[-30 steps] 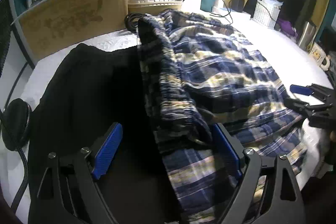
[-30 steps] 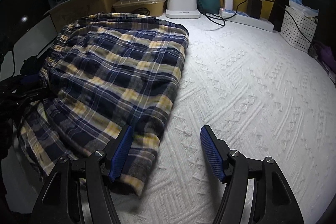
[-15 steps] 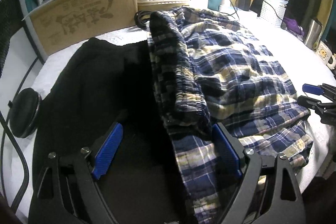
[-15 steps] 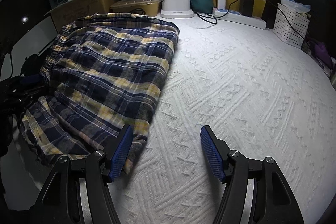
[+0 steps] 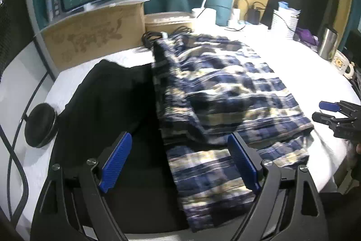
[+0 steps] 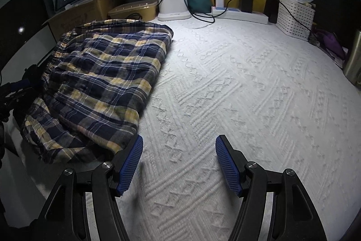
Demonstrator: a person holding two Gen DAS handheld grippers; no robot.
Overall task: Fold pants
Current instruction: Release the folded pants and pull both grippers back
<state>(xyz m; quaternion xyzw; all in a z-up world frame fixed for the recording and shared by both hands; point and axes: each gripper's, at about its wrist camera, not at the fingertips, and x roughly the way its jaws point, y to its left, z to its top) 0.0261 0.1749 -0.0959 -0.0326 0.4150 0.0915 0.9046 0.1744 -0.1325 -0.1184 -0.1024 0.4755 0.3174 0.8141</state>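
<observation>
Both grippers have their jaws spread apart and hold nothing. The plaid pants (image 6: 101, 83) lie folded on the white bedspread (image 6: 248, 94), beside a black garment (image 5: 108, 105). The left gripper (image 5: 178, 162) hovers over the pants' near edge and the black garment; the right gripper (image 6: 179, 164) hangs above bare bedspread, its left finger just beside the pants' corner.

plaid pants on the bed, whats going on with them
A person with a gripper in each hand is folding the plaid pants on the white bedspread. They lie folded over, partly on a black garment. The left gripper and right gripper are both open, holding nothing.
</observation>
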